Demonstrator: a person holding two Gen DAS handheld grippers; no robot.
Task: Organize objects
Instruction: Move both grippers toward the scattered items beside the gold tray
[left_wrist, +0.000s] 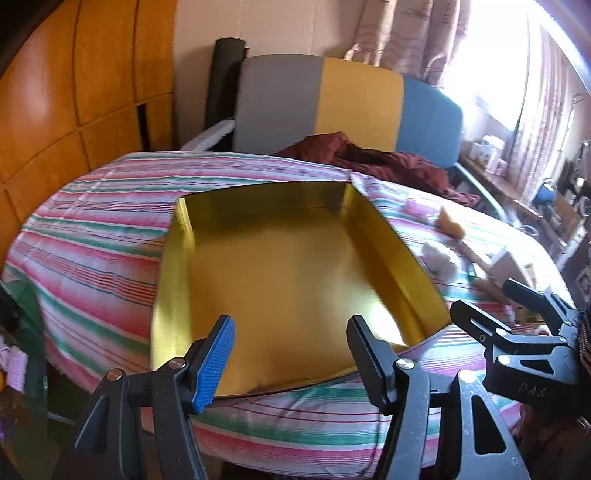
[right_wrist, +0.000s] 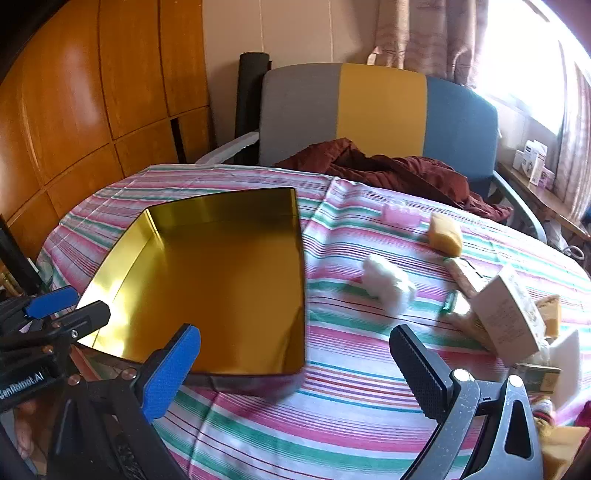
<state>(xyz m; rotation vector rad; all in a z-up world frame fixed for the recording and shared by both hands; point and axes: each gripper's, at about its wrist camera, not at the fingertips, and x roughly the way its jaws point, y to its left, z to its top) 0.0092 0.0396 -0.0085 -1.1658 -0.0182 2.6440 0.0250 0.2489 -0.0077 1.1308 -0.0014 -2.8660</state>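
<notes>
Gold-lined tin box (right_wrist: 207, 280) sits empty on the left of the striped tablecloth (right_wrist: 332, 417), so we guess it's where everything goes. Our left gripper (left_wrist: 291, 354) hangs over its near edge, jaws apart on nothing. Our right gripper (right_wrist: 295, 369) is spread wide, also empty. Right of the tin: pink piece (right_wrist: 400, 215), cotton wad (right_wrist: 388, 284), yellow sponge (right_wrist: 445, 232), carton (right_wrist: 511, 317), all loose.

Two wrist fisheyes, angled down over a striped table.
Left view hangs close above the gold tin (left_wrist: 280, 266); right view sits further right, tin (right_wrist: 221, 280) on its left. Both share tin, tablecloth (right_wrist: 351, 387), chair (left_wrist: 332, 99).
</notes>
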